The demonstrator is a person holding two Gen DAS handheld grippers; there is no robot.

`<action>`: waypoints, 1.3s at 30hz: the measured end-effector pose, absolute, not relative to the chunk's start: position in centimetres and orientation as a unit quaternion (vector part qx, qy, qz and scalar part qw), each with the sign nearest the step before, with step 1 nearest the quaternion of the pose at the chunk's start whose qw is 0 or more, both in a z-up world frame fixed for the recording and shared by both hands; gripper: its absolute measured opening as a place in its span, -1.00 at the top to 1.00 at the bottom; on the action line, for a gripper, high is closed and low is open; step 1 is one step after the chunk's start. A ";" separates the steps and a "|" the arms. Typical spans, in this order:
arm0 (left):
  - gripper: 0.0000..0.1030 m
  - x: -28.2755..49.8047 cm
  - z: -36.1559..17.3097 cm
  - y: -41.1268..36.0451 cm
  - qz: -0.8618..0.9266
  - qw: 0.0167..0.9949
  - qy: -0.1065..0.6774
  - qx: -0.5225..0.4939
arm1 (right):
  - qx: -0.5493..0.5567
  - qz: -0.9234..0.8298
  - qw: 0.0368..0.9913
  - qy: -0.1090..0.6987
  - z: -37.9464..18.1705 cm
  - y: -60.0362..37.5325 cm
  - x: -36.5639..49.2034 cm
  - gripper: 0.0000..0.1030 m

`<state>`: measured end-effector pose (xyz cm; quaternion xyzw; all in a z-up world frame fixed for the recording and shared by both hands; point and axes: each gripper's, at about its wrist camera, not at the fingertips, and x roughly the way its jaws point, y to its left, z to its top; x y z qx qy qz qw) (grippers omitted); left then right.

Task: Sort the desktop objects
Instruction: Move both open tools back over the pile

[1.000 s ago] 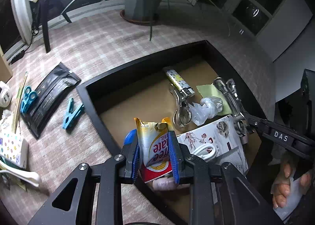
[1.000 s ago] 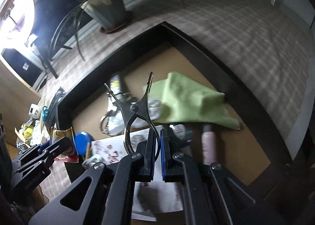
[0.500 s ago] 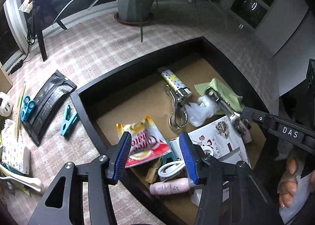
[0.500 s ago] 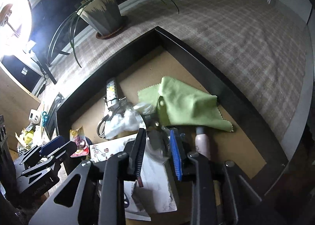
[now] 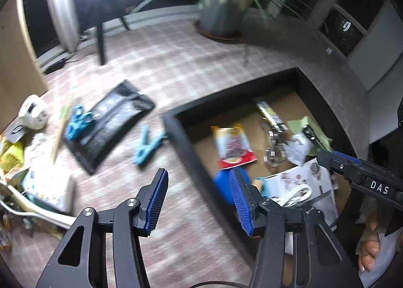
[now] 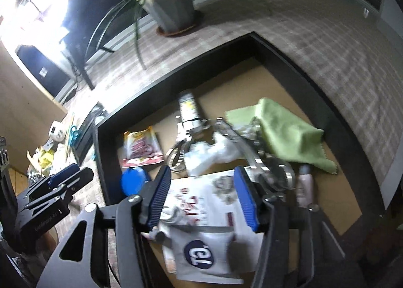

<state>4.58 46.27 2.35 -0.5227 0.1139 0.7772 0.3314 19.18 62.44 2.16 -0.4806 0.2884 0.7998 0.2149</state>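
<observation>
Through the left wrist view, my left tool (image 5: 199, 198) hung released at the lower centre of the frame, its blue ribbed pads spread wide with nothing between them. It sat above the near wall of the shallow black tray with a brown floor (image 5: 181, 136), half over the checked pinkish bench (image 5: 176, 61). The yellow-and-red snack sachet (image 5: 231, 145) lay flat inside the tray, right of centre, well apart from the pads; I judged it sorted. Left of the tray, unsorted things waited on the bench: a light-blue plastic clothes peg (image 5: 146, 145) just beside the tray wall, a black foil pouch (image 5: 110, 121) with small blue scissors (image 5: 78, 121) lying on its upper-left edge, and a white flat pack with coloured dots (image 5: 47, 182) at the lower left. With the pads wide, the peg looked the likely next pick. The picture was smeared, so finer detail escaped me.

Through the right wrist view, my right tool (image 6: 201, 198) was likewise released at the lower centre, over the white printed leaflets (image 6: 201, 202) in the tray. Just right of its right pad lay the shiny metal clamp (image 6: 254, 152), stretching up towards the crumpled green cloth (image 6: 284, 134) at the right; I could not tell whether it touched the pad. The sachet showed at centre left.
</observation>
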 end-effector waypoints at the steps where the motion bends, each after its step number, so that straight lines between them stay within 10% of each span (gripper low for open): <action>1: 0.04 4.3 2.4 45.5 0.781 0.324 0.113 -0.522 | -0.482 0.801 0.209 0.286 2.2 62.0 18.8 -0.14; 39: -0.17 -16.7 4.2 15.5 0.835 0.040 0.025 -0.548 | -0.566 0.818 -0.068 0.081 4.5 34.7 -7.2 -0.24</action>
